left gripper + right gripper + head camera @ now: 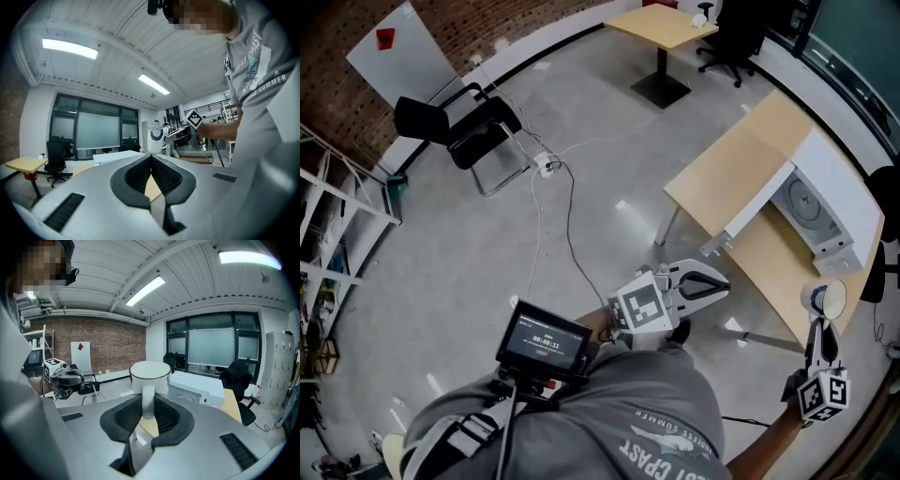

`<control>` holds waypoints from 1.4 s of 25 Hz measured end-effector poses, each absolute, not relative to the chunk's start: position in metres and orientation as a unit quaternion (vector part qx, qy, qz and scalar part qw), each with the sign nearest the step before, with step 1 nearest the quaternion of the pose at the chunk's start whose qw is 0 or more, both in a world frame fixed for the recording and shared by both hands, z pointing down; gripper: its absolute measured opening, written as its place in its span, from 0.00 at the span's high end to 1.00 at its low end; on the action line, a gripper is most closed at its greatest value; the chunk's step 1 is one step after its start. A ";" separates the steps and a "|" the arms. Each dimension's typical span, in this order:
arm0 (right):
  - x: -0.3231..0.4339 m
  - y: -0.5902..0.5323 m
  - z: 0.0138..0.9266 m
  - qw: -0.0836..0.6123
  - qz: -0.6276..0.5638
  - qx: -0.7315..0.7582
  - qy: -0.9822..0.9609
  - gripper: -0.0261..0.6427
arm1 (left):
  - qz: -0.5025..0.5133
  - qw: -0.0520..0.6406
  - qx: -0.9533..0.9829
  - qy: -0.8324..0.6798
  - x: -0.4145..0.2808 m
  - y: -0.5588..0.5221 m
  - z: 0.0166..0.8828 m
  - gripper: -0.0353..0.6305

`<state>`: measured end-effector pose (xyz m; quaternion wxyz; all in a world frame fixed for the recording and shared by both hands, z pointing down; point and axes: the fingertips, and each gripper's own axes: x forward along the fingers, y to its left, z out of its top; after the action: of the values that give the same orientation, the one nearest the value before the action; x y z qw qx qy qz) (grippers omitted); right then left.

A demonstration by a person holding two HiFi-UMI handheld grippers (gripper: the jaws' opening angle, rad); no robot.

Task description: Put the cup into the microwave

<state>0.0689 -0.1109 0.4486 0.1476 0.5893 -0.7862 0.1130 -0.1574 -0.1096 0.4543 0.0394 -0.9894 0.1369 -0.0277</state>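
Observation:
The white cup (825, 298) hangs over the table's near end, its handle pinched by my right gripper (821, 323), which is shut on it. In the right gripper view the cup (150, 376) stands upright just past the jaws of that gripper (148, 401), and the white microwave (197, 387) lies beyond it. The microwave (830, 202) sits on the wooden table (722, 178) with its door (757, 202) swung open and the round turntable showing. My left gripper (724, 284) is shut and empty, off the table's left edge. Its tips (151, 157) meet, and past them the cup (157, 132) shows.
A black chair (459, 127) and a white cable (572, 216) are on the grey floor to the left. A second table (661, 23) and an office chair (731, 37) stand at the back. Metal shelving (328, 244) lines the left wall.

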 end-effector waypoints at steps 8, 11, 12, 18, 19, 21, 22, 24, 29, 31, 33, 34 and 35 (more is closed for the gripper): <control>0.079 -0.186 0.499 0.164 0.138 0.560 -0.800 0.85 | -0.043 0.030 -0.983 0.177 -0.161 -0.133 0.465 0.92; 0.088 -0.218 0.509 0.174 0.152 0.554 -0.799 0.85 | -0.043 0.023 -0.980 0.194 -0.162 -0.143 0.456 0.92; 0.091 -0.229 0.513 0.177 0.158 0.553 -0.799 0.85 | -0.043 0.017 -0.979 0.200 -0.162 -0.145 0.454 0.92; 0.124 -0.311 0.581 0.207 0.187 0.553 -0.785 0.85 | -0.058 -0.031 -0.969 0.239 -0.150 -0.170 0.469 0.92; 0.129 -0.324 0.594 0.213 0.189 0.555 -0.782 0.85 | -0.062 -0.038 -0.967 0.245 -0.149 -0.174 0.471 0.92; 0.139 -0.349 0.617 0.222 0.191 0.559 -0.776 0.85 | -0.071 -0.054 -0.962 0.257 -0.147 -0.183 0.478 0.92; 0.145 -0.361 0.628 0.223 0.192 0.563 -0.772 0.85 | -0.077 -0.061 -0.960 0.262 -0.146 -0.187 0.483 0.92; 0.158 -0.384 0.648 0.222 0.195 0.575 -0.763 0.85 | -0.087 -0.071 -0.957 0.269 -0.141 -0.195 0.491 0.92; 0.188 -0.441 0.690 0.213 0.202 0.607 -0.738 0.85 | -0.106 -0.096 -0.948 0.283 -0.133 -0.211 0.508 0.92; 0.198 -0.461 0.704 0.208 0.204 0.615 -0.733 0.85 | -0.112 -0.100 -0.947 0.285 -0.128 -0.216 0.515 0.92; 0.206 -0.480 0.715 0.201 0.202 0.623 -0.728 0.85 | -0.116 -0.105 -0.945 0.288 -0.126 -0.220 0.522 0.92; 0.209 -0.489 0.720 0.198 0.201 0.627 -0.726 0.85 | -0.119 -0.110 -0.943 0.290 -0.126 -0.222 0.526 0.92; 0.211 -0.497 0.724 0.195 0.200 0.632 -0.723 0.85 | -0.122 -0.114 -0.942 0.292 -0.126 -0.223 0.529 0.92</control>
<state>0.2114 -0.4966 0.7245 0.1950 0.6316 -0.7233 0.1997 -0.1263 -0.2232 0.5293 -0.1140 -0.9416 0.2922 -0.1224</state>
